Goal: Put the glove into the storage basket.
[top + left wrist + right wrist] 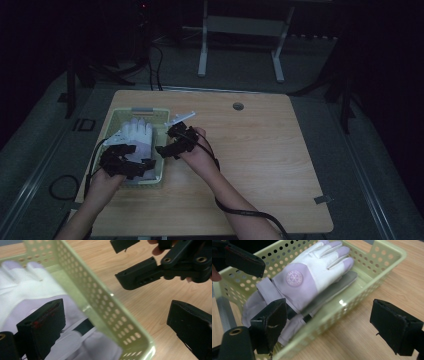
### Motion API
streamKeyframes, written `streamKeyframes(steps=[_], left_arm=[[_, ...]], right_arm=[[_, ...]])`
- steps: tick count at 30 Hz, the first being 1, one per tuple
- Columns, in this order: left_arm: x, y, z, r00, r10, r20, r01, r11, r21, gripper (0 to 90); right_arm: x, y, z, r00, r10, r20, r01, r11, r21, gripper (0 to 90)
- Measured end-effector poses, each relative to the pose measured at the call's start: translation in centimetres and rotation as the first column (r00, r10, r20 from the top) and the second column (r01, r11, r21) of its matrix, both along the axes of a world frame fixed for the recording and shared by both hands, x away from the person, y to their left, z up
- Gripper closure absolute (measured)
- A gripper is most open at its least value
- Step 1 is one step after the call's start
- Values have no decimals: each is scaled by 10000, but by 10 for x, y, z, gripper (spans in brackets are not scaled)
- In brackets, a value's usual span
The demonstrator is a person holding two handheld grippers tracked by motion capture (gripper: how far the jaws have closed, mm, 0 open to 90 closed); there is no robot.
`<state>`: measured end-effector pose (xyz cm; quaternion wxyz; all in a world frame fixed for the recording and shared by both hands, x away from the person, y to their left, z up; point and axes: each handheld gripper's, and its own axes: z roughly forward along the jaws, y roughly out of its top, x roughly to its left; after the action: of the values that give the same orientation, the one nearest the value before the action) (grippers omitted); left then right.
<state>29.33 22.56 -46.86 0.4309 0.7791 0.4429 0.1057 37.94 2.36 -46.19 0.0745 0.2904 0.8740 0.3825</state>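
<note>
A: Item one, left gripper [131,159]. Condition?
B: Jaws spread wide, nothing between the pads. In the left gripper view one jaw hangs over the inside of the basket [105,302], the other over the bare table [150,305], so the basket's wall runs between them untouched.

A: Item two, right gripper [172,140].
B: Also spread wide, nothing gripped. In the right gripper view its jaws straddle the basket's near wall the same way, one above the glove's cuff, one above the tabletop. In the high view it sits just beside the basket's right rim; in the left gripper view its black jaws show at upper right.

A: Item three, contents.
B: One glove [312,277], white with pale lilac panels and a round embossed badge on the back. It lies flat inside the basket, fingers toward the far end, cuff toward the near end. A grey piece shows under its edge; whether that is a second glove I cannot tell.

A: Item four, container.
B: Pale green plastic basket, perforated walls, standing on the left part of the wooden table.

A: Sundry?
B: A small white object [181,118] on the table just beyond the right gripper, too small to identify.
</note>
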Motion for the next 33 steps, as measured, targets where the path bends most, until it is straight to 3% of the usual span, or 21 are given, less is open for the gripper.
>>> streamKeyframes(steps=[3,13,27,33], left_arm=[[-1,-9,0,9998,-189,-12,189,9998,-115,22],[-3,-42,-3,9978,-664,49,665,9977,-147,21],[-4,-69,-11,9928,-1195,86,1198,9919,-419,22],[-8,-89,-14,9845,-1752,93,1754,9837,-394,22]], right_arm=[[0,-8,-1,10000,7,40,-7,9998,-173,138],[-1,-43,-3,9997,-221,38,221,9998,-20,138],[-11,-91,-10,9988,-348,333,357,9990,-281,137],[-14,-105,-20,9988,-452,205,457,9987,-245,136]])
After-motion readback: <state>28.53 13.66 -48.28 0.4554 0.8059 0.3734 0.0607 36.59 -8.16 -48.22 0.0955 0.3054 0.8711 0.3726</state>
